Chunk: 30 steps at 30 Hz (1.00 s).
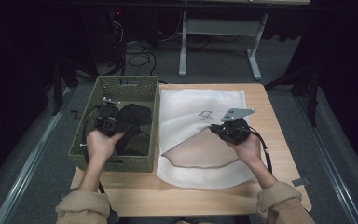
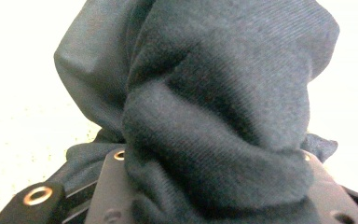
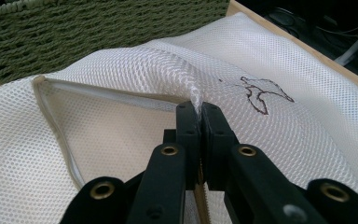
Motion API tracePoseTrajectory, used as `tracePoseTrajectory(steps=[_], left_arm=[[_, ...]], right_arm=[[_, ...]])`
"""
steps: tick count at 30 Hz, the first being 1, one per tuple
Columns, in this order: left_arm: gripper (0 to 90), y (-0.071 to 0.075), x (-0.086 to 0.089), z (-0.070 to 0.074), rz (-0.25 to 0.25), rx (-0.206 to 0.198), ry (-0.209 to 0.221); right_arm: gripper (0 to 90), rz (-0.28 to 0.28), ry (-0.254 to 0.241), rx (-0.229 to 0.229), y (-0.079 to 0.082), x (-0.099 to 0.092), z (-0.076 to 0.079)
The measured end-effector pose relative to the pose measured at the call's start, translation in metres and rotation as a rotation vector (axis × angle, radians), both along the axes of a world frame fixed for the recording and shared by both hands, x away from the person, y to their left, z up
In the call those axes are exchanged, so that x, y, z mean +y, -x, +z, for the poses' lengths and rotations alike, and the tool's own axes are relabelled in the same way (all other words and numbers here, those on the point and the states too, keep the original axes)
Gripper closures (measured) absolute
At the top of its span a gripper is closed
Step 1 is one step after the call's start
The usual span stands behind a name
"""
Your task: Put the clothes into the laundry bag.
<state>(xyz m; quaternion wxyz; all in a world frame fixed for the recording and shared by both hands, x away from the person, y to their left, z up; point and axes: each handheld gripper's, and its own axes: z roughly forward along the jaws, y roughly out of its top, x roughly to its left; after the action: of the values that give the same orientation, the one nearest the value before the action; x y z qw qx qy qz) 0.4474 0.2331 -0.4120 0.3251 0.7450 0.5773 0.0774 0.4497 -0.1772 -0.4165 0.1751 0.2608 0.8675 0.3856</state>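
Left side: green woven basket (image 1: 88,121) sits at the table's left edge, hanging partly past it. Dark clothing lies inside. The left gripper (image 1: 108,122) is over the basket, clenched on a bunch of dark garment (image 2: 214,116); in the left gripper view the cloth drapes thickly over the jaws. Judged purpose: lifting one piece clear of the pile so it can travel across.

Centre: white mesh laundry bag (image 1: 191,177) lies flat on the wooden table (image 1: 279,121), just beside the basket's right wall. Its mouth gapes toward the person, the beige-trimmed zip edge (image 3: 51,121) curving round the opening. Nothing can be seen inside the bag yet.

Right side: the right gripper (image 3: 198,111) is pinched tight on a fold of the bag's upper layer, raising it into a small tent. Likely reason: keeping the mouth open so the garment goes in one-handed.
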Motion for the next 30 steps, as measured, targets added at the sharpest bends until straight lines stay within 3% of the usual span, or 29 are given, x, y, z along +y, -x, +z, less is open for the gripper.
tracePoseTrajectory(steps=[3, 7, 16, 24, 30], left_arm=[[58.5, 0.002, -0.001, 0.006, -0.014, -0.016, 0.022], [58.4, 0.003, -0.004, 0.007, -0.022, -0.021, 0.013], [58.0, 0.009, -0.006, 0.013, -0.047, -0.046, 0.04], [57.6, 0.012, -0.002, 0.016, -0.036, -0.062, 0.066], [57.4, 0.016, -0.005, 0.02, -0.056, -0.082, 0.075]], right_arm=[[87.9, -0.002, -0.005, -0.002, -0.001, 0.0, 0.0], [87.9, -0.004, -0.002, 0.0, -0.002, -0.001, -0.001], [87.9, -0.013, 0.0, 0.003, -0.004, -0.004, -0.001], [87.9, -0.026, -0.007, 0.004, -0.006, -0.006, 0.0], [87.9, -0.038, -0.021, 0.001, -0.006, -0.007, 0.001]])
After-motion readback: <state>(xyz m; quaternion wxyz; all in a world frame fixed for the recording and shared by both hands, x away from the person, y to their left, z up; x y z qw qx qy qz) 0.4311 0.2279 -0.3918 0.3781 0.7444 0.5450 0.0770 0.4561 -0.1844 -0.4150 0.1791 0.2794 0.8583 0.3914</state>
